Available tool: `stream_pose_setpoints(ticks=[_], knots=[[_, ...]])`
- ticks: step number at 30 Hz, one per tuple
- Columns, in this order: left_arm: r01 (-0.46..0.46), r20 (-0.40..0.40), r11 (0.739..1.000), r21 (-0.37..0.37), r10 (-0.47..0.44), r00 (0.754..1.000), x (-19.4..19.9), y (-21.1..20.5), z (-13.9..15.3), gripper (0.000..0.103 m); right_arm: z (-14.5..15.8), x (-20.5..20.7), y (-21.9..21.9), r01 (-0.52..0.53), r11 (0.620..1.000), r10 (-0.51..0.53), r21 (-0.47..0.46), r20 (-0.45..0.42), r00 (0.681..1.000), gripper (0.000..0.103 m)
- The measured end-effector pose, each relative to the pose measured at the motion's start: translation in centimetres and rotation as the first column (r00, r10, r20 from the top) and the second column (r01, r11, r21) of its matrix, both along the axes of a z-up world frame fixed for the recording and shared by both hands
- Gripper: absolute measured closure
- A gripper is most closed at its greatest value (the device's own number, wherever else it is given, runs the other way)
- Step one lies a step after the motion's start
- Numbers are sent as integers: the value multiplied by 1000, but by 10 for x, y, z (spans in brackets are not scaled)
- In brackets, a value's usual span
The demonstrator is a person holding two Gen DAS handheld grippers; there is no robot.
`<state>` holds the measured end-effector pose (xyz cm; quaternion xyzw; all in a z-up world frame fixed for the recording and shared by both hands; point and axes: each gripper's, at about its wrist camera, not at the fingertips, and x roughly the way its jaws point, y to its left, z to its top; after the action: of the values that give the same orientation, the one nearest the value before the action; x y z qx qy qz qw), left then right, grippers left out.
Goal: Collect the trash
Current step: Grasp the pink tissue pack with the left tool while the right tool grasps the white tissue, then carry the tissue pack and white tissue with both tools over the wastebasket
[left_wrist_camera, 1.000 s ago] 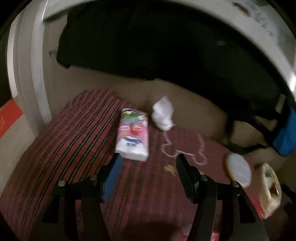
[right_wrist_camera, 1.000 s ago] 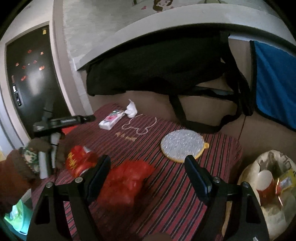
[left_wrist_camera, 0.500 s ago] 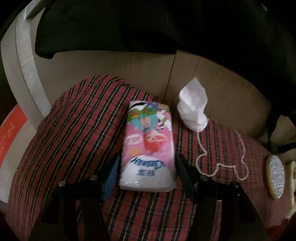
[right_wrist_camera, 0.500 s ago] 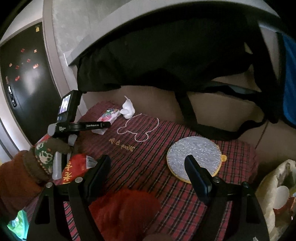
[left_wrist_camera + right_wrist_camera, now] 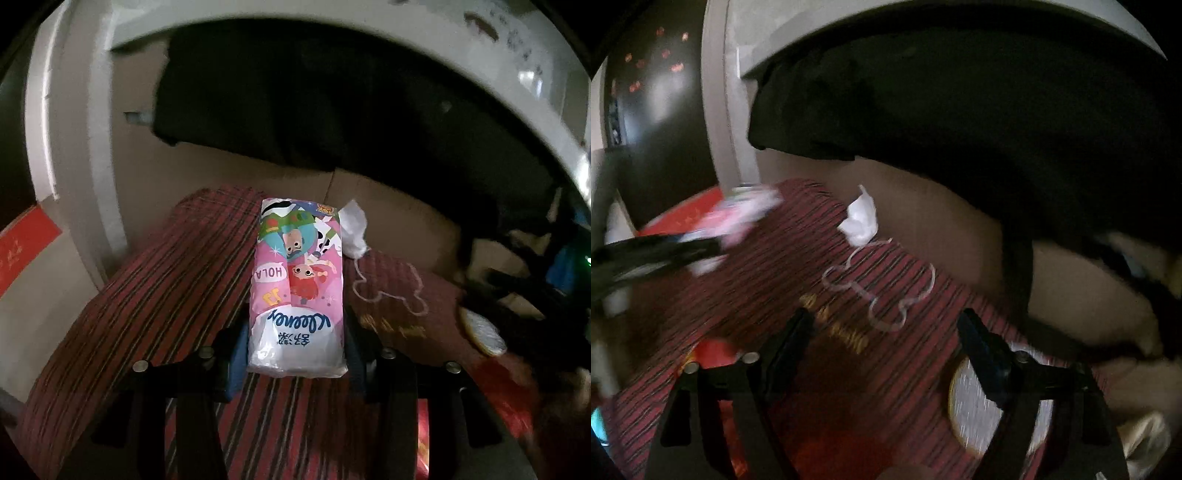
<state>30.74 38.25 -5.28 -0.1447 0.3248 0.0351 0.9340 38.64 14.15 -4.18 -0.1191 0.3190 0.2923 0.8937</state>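
Since a second ago the tissue pack point(image 5: 297, 288) has gone from lying ahead of your left gripper point(image 5: 295, 345) to sitting between its jaws, and your right gripper point(image 5: 886, 332) has swung away from the red wrapper toward the back of the table point(image 5: 155, 295).

On the left, the jaws are closing around the near, white end of the pack and seem to press its sides. The pack looks tipped up off the plaid cloth, though its far end is hard to judge. Expect it to be light and soft: film over tissue, glossy and likely slippery, so it will dent rather than break. Hold it low across the short width, as you are, and squeeze enough that the film cannot slide.

Just right of it, the crumpled white tissue point(image 5: 860, 218) lies at the table's back edge, beside the looped outline on the cloth. It will weigh almost nothing and crush flat; pinch its bulk, not a loose corner.

On the right, the jaws are closing with only cloth between them, the tissue well ahead.
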Motion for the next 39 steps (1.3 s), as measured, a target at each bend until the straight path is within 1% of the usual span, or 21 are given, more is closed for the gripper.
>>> stream_pose_setpoints(ticks=[2, 4, 5, 6, 7, 8, 11, 14, 18, 20, 22, 23, 24, 26, 30, 32, 35, 39], knots=[[-28, 41, 999, -17, 29, 999, -24, 2, 6, 57, 2, 19, 15, -9, 1000, 9, -5, -14, 1000, 35], [-61, 87, 998, -21, 63, 994, -43, 5, 6, 57, 2, 33, 27, -34, 999, 35, 14, -48, 998, 35], [-73, 97, 997, -23, 75, 992, -47, 5, 6, 57, -1, 45, 39, -68, 997, 72, 35, -110, 991, 37], [-86, 106, 996, -36, 89, 990, -52, 9, 5, 57, -4, 52, 46, -84, 995, 92, 53, -155, 984, 41], [-91, 110, 995, -50, 96, 989, -55, 12, 4, 57, -8, 59, 56, -80, 995, 90, 59, -178, 980, 41], [-93, 112, 994, -62, 100, 989, -56, 16, 5, 57, -11, 62, 64, -68, 997, 74, 39, -166, 983, 41], [-108, 120, 991, -79, 117, 986, -57, 28, 5, 57, -19, 63, 96, -62, 996, 57, -70, -61, 996, 41], [-124, 123, 987, -103, 136, 983, -63, 40, 4, 57, -31, 67, 121, -39, 987, 42, -154, 16, 999, 41], [-135, 124, 984, -120, 150, 981, -69, 53, 2, 57, -40, 84, 143, -2, 980, 16, -201, 65, 998, 42], [-140, 122, 983, -122, 155, 980, -70, 53, 1, 57, -48, 97, 151, 17, 970, -1, -243, 65, 998, 50], [-146, 114, 981, -127, 160, 980, -69, 54, -1, 57, -53, 105, 155, 18, 964, -5, -264, 50, 999, 71], [-147, 111, 981, -129, 161, 981, -69, 55, -2, 57, -54, 107, 155, 15, 963, -4, -270, 42, 999, 77], [-149, 109, 980, -131, 163, 981, -69, 54, -2, 57, -53, 106, 152, 9, 964, 2, -265, 43, 999, 78], [-146, 112, 980, -133, 161, 981, -71, 52, -1, 57, -42, 95, 144, -7, 971, 23, -239, 66, 998, 79], [-134, 136, 981, -142, 153, 979, -78, 43, 9, 57, -17, 64, 123, -53, 974, 76, -219, 95, 993, 80], [-120, 153, 983, -140, 141, 978, -83, 33, 17, 57, -1, 47, 107, -68, 980, 88, -185, 101, 991, 80], [-97, 174, 987, -127, 118, 978, -90, 17, 28, 57, 30, 16, 73, -84, 991, 96, -103, 119, 988, 80], [-53, 203, 992, -114, 76, 976, -95, -14, 45, 57, 64, -22, 29, -97, 995, 99, -19, 142, 985, 80]])
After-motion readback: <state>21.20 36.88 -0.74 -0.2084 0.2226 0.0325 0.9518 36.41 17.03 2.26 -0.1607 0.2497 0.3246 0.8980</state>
